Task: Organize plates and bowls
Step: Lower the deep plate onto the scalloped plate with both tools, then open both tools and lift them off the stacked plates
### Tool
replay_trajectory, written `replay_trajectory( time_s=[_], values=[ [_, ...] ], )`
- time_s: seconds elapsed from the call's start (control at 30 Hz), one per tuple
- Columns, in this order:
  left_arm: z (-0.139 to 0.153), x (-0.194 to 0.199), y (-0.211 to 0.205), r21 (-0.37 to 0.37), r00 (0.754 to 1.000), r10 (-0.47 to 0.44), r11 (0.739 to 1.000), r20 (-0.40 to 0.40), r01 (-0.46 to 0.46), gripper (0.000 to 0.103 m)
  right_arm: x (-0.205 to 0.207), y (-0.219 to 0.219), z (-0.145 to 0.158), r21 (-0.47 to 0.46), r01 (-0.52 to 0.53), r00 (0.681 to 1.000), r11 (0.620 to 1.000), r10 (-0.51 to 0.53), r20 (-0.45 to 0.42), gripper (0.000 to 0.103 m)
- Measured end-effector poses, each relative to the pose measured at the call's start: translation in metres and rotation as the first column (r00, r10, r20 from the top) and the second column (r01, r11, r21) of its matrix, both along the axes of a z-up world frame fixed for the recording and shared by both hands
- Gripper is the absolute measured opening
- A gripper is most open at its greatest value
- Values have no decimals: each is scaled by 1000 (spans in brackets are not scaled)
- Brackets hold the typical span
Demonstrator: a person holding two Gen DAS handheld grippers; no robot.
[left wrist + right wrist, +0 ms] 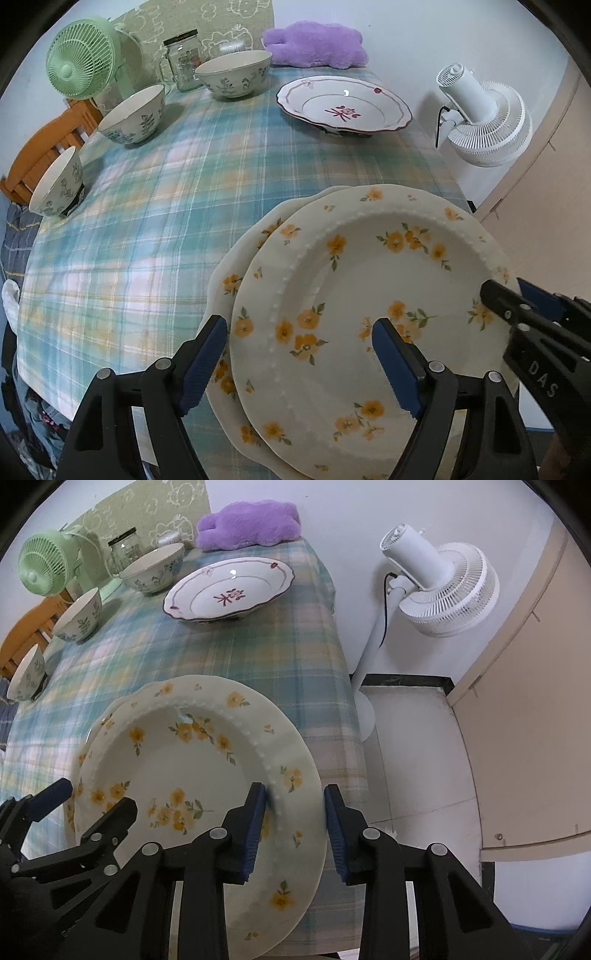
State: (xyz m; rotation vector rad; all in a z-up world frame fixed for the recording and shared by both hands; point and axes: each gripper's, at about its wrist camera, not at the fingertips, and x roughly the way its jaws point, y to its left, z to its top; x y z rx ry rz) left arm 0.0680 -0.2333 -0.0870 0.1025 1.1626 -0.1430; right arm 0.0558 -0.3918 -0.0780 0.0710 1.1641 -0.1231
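Two cream plates with yellow flowers are stacked at the table's near right corner. The top plate [369, 273] [184, 764] lies shifted right on the lower plate [221, 266] [92, 734]. My left gripper [301, 363] [96, 795] is open and straddles the top plate's left rim without pressing on it. My right gripper [295, 823] [506, 291] is shut on the top plate's right rim, one pad inside and one at the outer edge. A pink-flowered plate [343, 103] [229, 590] sits at the far right. Three leaf-patterned bowls [232, 74] [133, 114] [59, 184] line the left side.
The plaid tablecloth [147, 221] covers the table. A green fan [79, 62], a glass jar [183, 59] and a purple plush [314, 44] stand at the back. An orange chair [40, 155] is on the left. A white standing fan [439, 587] is off the right edge.
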Motion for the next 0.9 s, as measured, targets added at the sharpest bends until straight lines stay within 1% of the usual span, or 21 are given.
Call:
replay_trajectory(
  time_s=[0.07, 0.1, 0.37, 0.47, 0.57, 0.7, 0.77, 0.83, 0.9],
  values=[
    [0, 0, 2, -5, 1000, 11, 1000, -4, -11, 83, 0, 2, -2, 3, -5, 1000, 1000, 5, -5, 36],
    [0, -1, 3, -16, 1000, 17, 1000, 7, -17, 83, 0, 3, -3, 4, -11, 1000, 1000, 12, -9, 36],
    [0, -3, 10, -7, 998, 56, 998, 9, -56, 83, 6, 11, -11, 19, -56, 998, 998, 56, -23, 37],
    [-1, -4, 12, -6, 999, 52, 999, 2, -52, 83, 6, 14, -11, 7, -63, 998, 998, 63, -27, 38],
    [1, -3, 15, -2, 999, 44, 999, -3, -44, 83, 7, 12, -11, 25, -50, 998, 998, 50, -31, 38],
    [10, -2, 18, -2, 1000, -4, 1000, 14, 4, 83, 8, 9, -7, 50, -17, 999, 999, 19, -38, 39],
    [15, -2, 21, -9, 999, -32, 999, 25, 32, 84, 6, 9, 1, 59, 3, 1000, 998, -1, -26, 45],
    [21, -1, 26, -21, 998, -57, 998, 37, 57, 87, 3, 11, 11, 64, 26, 1000, 998, -26, -1, 66],
    [28, 0, 30, -25, 995, -83, 996, 52, 84, 90, 0, 16, 25, 69, 51, 998, 996, -53, 41, 68]
  ],
)
